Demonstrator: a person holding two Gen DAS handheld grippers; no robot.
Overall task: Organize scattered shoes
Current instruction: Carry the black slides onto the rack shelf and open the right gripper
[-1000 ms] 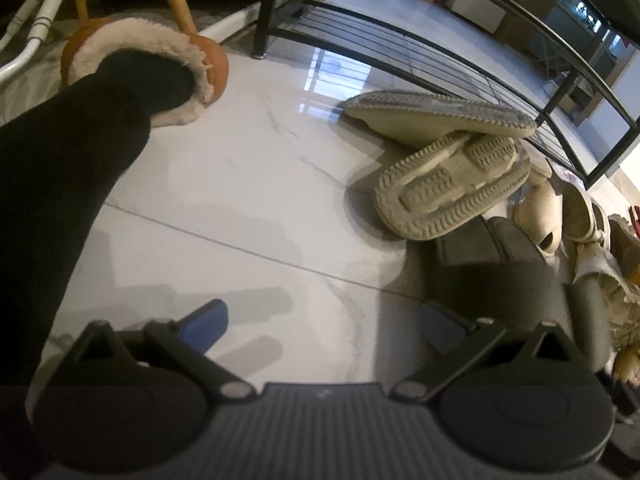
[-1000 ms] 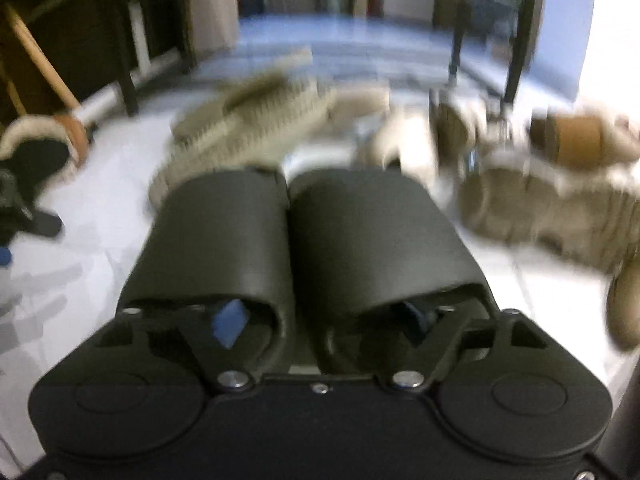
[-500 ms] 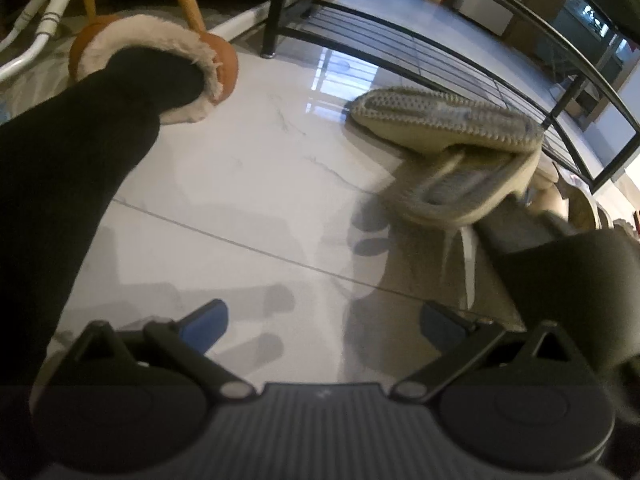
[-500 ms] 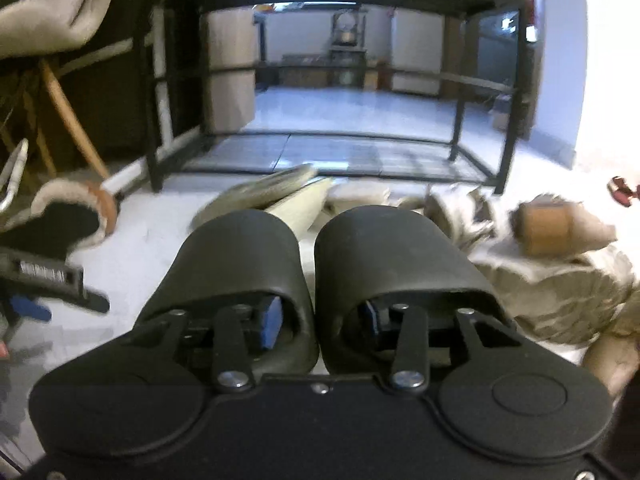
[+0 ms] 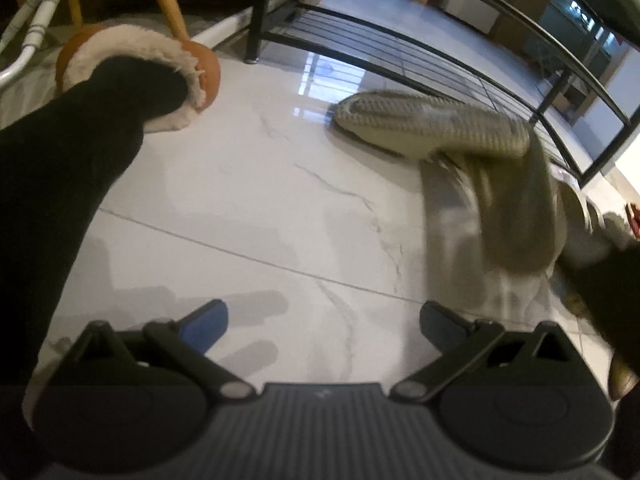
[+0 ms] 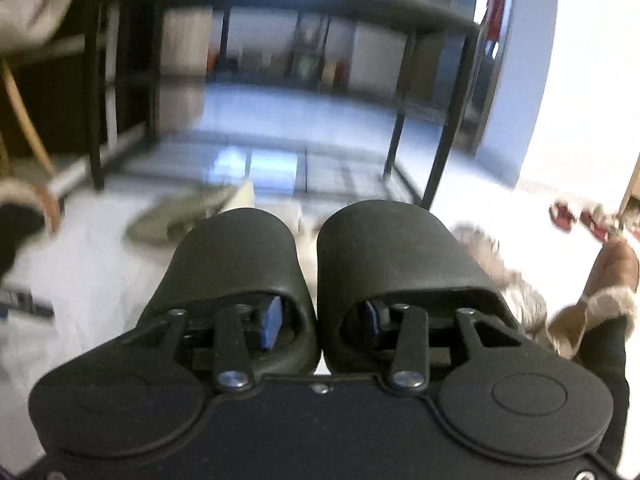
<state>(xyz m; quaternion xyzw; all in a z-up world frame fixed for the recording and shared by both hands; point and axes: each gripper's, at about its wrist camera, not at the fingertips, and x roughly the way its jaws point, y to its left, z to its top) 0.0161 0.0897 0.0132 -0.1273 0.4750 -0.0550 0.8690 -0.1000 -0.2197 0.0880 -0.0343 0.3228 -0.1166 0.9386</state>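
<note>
Right wrist view showed a pair of black slides (image 6: 320, 264), smooth and matte, side by side with toes pointing toward the shoe rack (image 6: 288, 4). The right gripper (image 6: 320, 320) had one blue-padded finger inside each slide, pinching their inner walls together. Much of that view was blurred.

Left wrist view showed the left gripper (image 5: 322, 320) spread wide over the white marble floor (image 5: 248, 200), holding nothing. A beige slipper (image 5: 432, 128) lay sole-up ahead of it, beside the rack's bottom shelf. A second beige slipper (image 5: 516, 216) was a motion smear just right of it. A fur-lined brown boot (image 5: 136, 68) stood far left, partly covered by a black sleeve (image 5: 52, 184).
</note>
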